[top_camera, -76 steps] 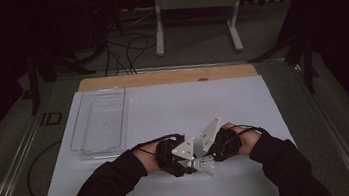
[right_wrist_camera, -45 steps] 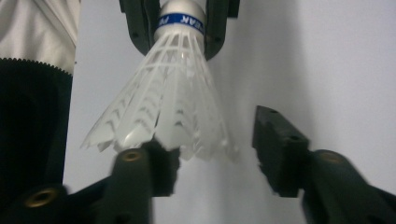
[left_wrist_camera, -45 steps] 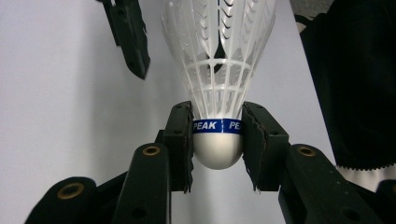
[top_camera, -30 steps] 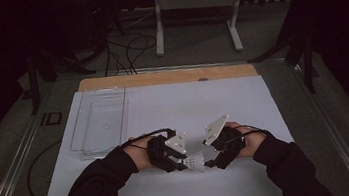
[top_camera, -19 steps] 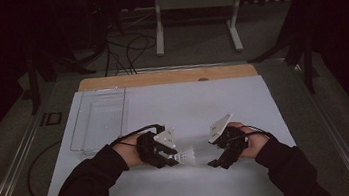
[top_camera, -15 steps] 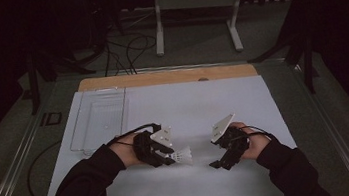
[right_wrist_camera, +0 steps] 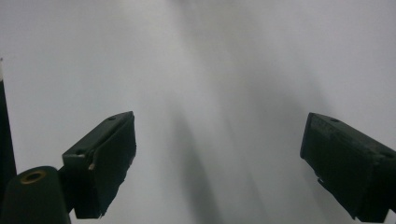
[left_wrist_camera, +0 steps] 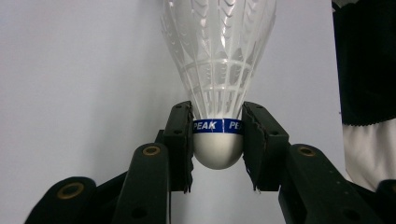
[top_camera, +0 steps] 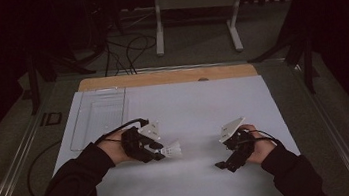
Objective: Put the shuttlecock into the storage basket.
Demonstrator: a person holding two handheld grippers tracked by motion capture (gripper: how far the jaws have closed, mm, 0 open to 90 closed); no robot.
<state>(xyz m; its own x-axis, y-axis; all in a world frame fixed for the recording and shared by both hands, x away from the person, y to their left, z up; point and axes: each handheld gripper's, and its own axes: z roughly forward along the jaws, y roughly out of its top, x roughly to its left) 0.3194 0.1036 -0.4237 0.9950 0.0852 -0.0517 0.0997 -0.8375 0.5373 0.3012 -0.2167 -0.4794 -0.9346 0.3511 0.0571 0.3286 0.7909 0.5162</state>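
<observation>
A white feather shuttlecock (left_wrist_camera: pixel 218 70) with a blue band marked PEAK sits between the jaws of my left gripper (left_wrist_camera: pixel 217 140), which is shut on its rounded cork base. From above, that left gripper (top_camera: pixel 161 152) is left of the table's middle, the shuttlecock (top_camera: pixel 171 151) pointing right with its feathers outward. My right gripper (top_camera: pixel 226 163) is at the lower right of the white sheet, well apart from the shuttlecock. Its own view shows the right gripper (right_wrist_camera: pixel 219 163) with jaws wide apart and only bare white surface between them.
A clear plastic tray (top_camera: pixel 98 116) lies at the back left of the white sheet (top_camera: pixel 198 105). A wooden strip (top_camera: pixel 170 76) runs along the far edge. Beyond the table stand a white frame (top_camera: pixel 196 4) and cables on the floor.
The two grippers were together at the middle front around the shuttlecock. They have drawn apart: the left moved left holding the shuttlecock, the right moved right and stands open.
</observation>
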